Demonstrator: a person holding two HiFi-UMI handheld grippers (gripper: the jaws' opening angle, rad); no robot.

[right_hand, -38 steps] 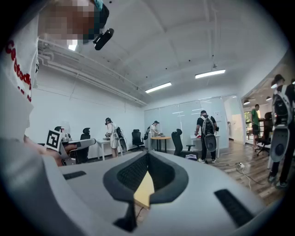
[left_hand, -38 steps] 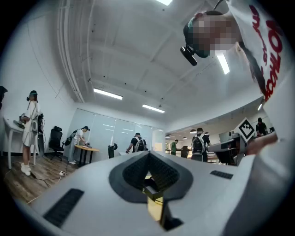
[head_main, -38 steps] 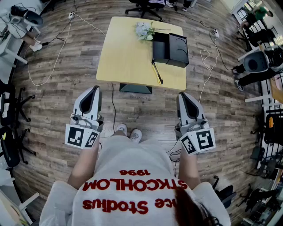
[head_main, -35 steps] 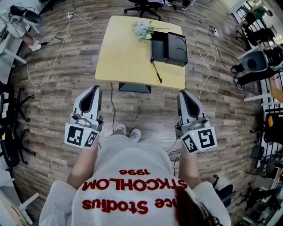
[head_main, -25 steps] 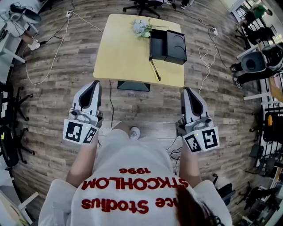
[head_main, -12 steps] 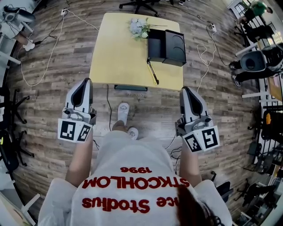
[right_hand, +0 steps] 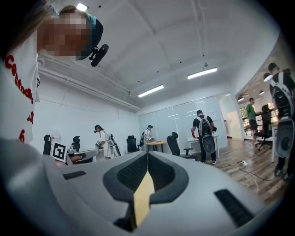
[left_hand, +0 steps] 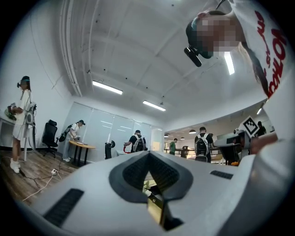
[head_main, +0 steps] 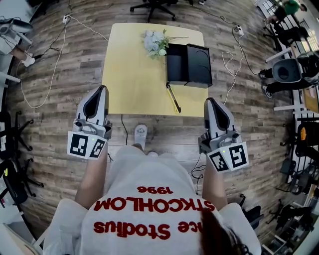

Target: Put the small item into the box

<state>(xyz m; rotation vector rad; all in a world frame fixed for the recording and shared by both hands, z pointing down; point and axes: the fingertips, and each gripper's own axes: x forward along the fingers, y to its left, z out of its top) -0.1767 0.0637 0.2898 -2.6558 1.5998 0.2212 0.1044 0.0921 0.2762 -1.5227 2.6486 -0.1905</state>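
Observation:
A yellow table (head_main: 129, 74) stands ahead of me on the wood floor. On it lies an open black box (head_main: 188, 64) with its lid folded out to the right. A small bunch of pale flowers (head_main: 153, 42) rests just left of the box. A thin yellow-and-black stick (head_main: 173, 98) lies near the table's front edge. My left gripper (head_main: 101, 89) is shut and empty, held just short of the table's front left edge. My right gripper (head_main: 211, 101) is shut and empty too, short of the front right corner. The table shows between the left gripper's jaws (left_hand: 148, 154).
An office chair (head_main: 152, 7) stands behind the table. Cables (head_main: 55, 60) trail over the floor on the left, and another cable (head_main: 230, 64) on the right. Chairs and equipment (head_main: 291, 69) crowd the right side. Several people stand in the room in both gripper views.
The person has stepped forward. The table has come closer in the head view, and both grippers have advanced to its front edge, still shut.

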